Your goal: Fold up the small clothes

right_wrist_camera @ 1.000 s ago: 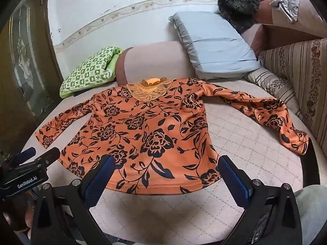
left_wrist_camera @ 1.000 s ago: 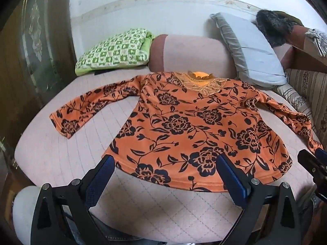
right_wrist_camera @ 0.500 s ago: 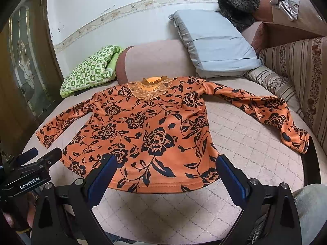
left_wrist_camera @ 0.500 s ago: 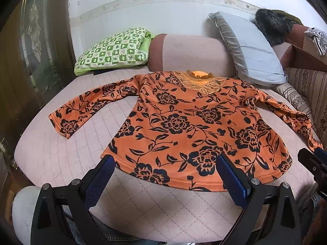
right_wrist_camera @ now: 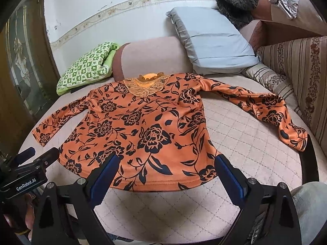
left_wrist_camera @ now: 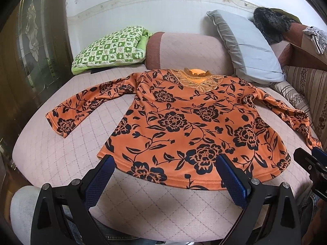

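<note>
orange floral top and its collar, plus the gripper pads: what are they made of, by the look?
Orange floral top: soft matte knit, maybe fleece or velour; lies limp, stitched hem, no sheen. Collar: sheer lace or embroidered mesh; cutwork leaf shapes show. Left gripper pads: blue, grid-textured, likely rubber. Right gripper: same look.

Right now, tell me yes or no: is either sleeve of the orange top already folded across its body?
No. The orange floral top lies flat with both sleeves spread outward on the pink quilted cushion.
</note>
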The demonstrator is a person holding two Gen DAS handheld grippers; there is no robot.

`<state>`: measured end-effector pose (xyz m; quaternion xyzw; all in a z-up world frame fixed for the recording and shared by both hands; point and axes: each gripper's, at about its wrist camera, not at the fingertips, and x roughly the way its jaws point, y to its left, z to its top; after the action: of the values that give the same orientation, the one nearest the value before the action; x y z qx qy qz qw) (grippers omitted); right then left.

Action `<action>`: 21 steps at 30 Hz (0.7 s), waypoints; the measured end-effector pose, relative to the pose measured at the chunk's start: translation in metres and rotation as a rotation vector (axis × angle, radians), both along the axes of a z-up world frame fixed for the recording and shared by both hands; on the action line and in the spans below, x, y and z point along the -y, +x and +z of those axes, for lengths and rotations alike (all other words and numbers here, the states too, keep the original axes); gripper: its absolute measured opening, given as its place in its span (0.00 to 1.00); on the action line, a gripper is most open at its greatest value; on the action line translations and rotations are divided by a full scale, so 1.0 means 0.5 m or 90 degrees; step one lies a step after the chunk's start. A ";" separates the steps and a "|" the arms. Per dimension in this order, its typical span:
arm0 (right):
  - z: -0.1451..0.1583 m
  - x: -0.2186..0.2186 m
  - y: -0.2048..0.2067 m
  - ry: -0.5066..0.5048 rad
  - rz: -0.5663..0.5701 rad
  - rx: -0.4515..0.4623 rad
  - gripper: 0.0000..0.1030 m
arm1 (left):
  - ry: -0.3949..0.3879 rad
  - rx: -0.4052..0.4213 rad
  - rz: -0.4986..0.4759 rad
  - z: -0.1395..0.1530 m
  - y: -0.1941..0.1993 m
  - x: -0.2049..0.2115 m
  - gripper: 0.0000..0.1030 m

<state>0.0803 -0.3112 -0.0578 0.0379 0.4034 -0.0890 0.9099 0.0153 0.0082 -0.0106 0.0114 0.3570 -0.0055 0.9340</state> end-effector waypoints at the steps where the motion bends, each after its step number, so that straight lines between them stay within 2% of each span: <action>1: 0.000 0.000 0.000 -0.001 -0.001 0.001 0.92 | 0.000 -0.001 0.000 0.000 0.002 0.001 0.97; 21: 0.001 -0.007 0.002 -0.009 0.003 0.000 0.92 | 0.000 -0.005 -0.001 -0.005 0.006 0.001 0.97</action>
<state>0.0812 -0.3078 -0.0574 0.0307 0.4029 -0.0894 0.9103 0.0182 0.0079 -0.0130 0.0116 0.3603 -0.0067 0.9327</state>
